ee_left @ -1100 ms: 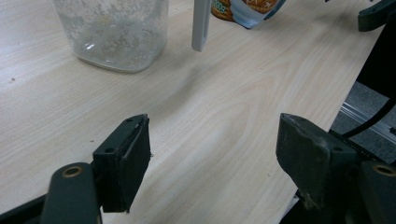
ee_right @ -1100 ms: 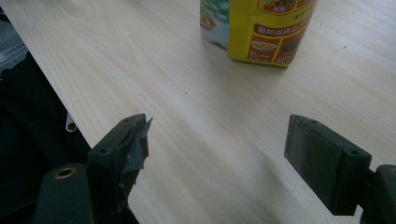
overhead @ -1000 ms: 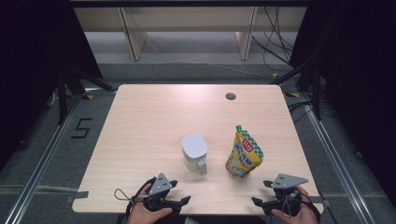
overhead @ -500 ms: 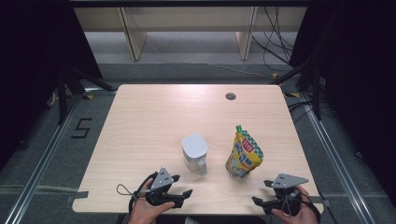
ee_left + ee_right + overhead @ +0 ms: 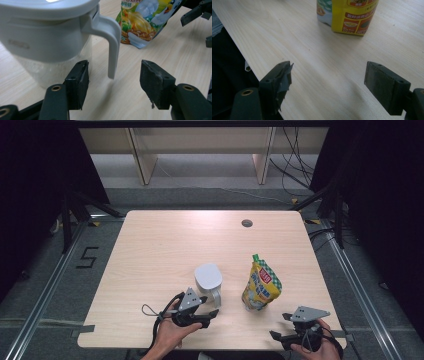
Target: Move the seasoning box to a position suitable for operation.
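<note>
1. Table [image 5: 150,250]: pale wood-grain top with a round cable hole [image 5: 247,223] near its far edge. It stands on grey floor.
2. Floor marking [image 5: 88,257]: a dark figure "5", left of the table.
3. Shelving unit [image 5: 200,147]: light wood, beyond the table's far edge, with loose cables [image 5: 290,170] on the floor at its right.
4. Metal rails [image 5: 45,295]: run along the floor on both sides of the table; dark curtains close off the room left and right.
5. White pitcher [image 5: 208,279]: lidded, upright, near the table's front edge and about midway across, with its handle [image 5: 112,42] turned toward the person.
6. Yellow snack pouch [image 5: 261,284]: upright, just to the right of the white pitcher and apart from it.
7. Left gripper [image 5: 206,315]: in the person's left hand [image 5: 172,332], just in front of the white pitcher. In the left gripper view the pitcher's handle hangs between the two black jaws, and neither pad touches it. Jaws parted, and they have just been closing.
8. Right gripper [image 5: 280,327]: in the right hand [image 5: 320,350] at the table's front edge, well right of the white pitcher and in front of the pouch. Jaws wide apart, with bare tabletop between them.
9. Change from the earlier frame: the left gripper has come forward and rightward to the pitcher's handle. The right gripper, pitcher and pouch stay where they were.
</note>
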